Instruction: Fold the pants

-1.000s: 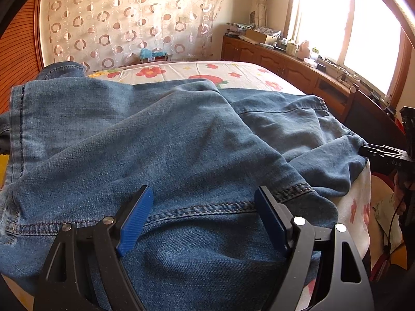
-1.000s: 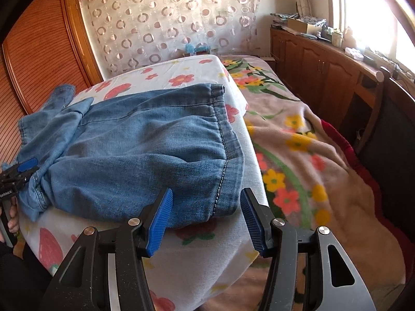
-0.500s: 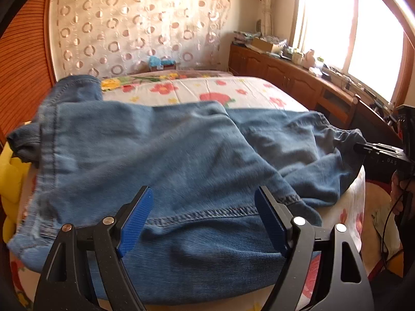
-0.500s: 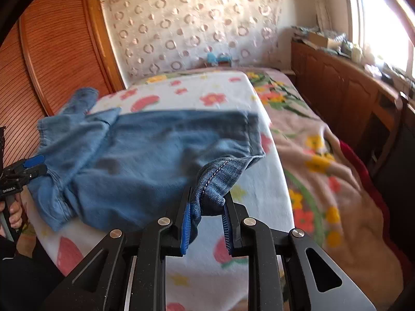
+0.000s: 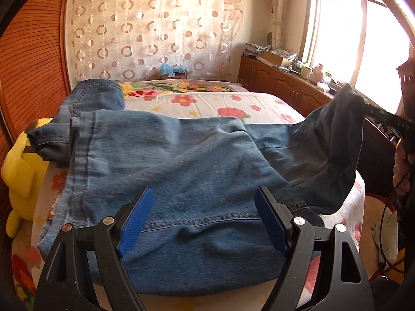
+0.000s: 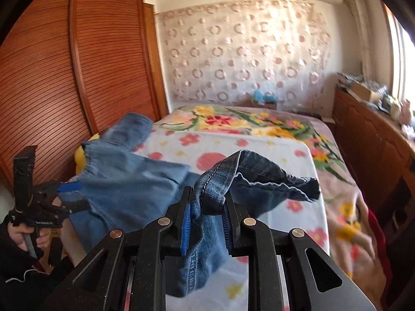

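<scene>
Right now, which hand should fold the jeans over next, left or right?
Right, probably. The right gripper is shut on the jeans hem and has that end off the bed. The left gripper is open, holding nothing.

Right gripper (image 6: 207,223) is up off the bed, blue pads (image 6: 187,229) pinched tight on a bunched hem of the jeans (image 6: 129,194). Left gripper (image 5: 203,219) hovers low over the denim, jaws spread wide, nothing between them.
</scene>
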{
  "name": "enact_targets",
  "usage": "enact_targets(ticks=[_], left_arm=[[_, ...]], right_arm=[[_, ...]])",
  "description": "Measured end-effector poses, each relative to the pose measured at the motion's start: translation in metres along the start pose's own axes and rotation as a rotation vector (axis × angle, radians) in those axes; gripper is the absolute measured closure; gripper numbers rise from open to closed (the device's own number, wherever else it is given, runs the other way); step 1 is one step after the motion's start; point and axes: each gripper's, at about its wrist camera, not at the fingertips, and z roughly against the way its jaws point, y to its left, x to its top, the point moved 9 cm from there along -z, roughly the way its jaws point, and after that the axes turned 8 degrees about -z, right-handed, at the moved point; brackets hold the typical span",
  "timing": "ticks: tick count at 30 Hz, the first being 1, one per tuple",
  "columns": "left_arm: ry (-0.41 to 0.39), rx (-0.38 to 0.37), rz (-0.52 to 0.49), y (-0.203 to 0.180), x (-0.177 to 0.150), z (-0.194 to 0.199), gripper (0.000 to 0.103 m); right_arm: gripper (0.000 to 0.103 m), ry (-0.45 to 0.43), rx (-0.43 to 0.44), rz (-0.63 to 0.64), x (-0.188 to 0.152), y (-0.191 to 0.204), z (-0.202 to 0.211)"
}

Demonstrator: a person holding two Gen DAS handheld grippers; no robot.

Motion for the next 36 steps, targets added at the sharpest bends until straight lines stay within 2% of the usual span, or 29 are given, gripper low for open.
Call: enact_targets(ticks=[7, 13, 15, 18, 22, 23, 28, 34, 36], left_arm=[[-0.018, 0.028, 0.037, 0.023, -0.006, 0.015, 0.022], [0.002, 0.053, 0.058, 0.04, -0.016, 0.018, 0.022], [0.007, 0.051, 0.069, 0.044, -0.019, 0.015, 0.022], [0.017, 0.041, 0.081, 0.047, -0.024, 0.011, 0.022], [0.024, 0.036, 0.082, 0.046, -0.025, 0.008, 0.022], [0.022, 0.035, 0.08, 0.044, -0.025, 0.008, 0.022], [0.016, 0.025, 0.064, 0.038, -0.02, 0.006, 0.022], [0.027, 0.011, 0.033, 0.029, -0.02, -0.002, 0.022], [0.023, -0.018, 0.037, 0.024, -0.02, -0.003, 0.022]], right_arm=[[0.082, -0.021, 0.117, 0.125, 0.027, 0.08, -0.017], [0.082, 0.037, 0.235, 0.144, 0.009, 0.125, -0.037], [0.082, 0.067, 0.254, 0.144, 0.0, 0.128, -0.044], [0.077, 0.107, 0.22, 0.159, -0.011, 0.124, -0.056], [0.054, 0.124, 0.166, 0.157, -0.004, 0.112, -0.064], [0.05, 0.117, 0.16, 0.15, -0.002, 0.11, -0.061], [0.05, 0.088, 0.128, 0.117, 0.007, 0.109, -0.056], [0.05, 0.148, 0.085, 0.043, -0.026, 0.084, -0.084], [0.05, 0.175, 0.079, 0.023, -0.037, 0.082, -0.09]])
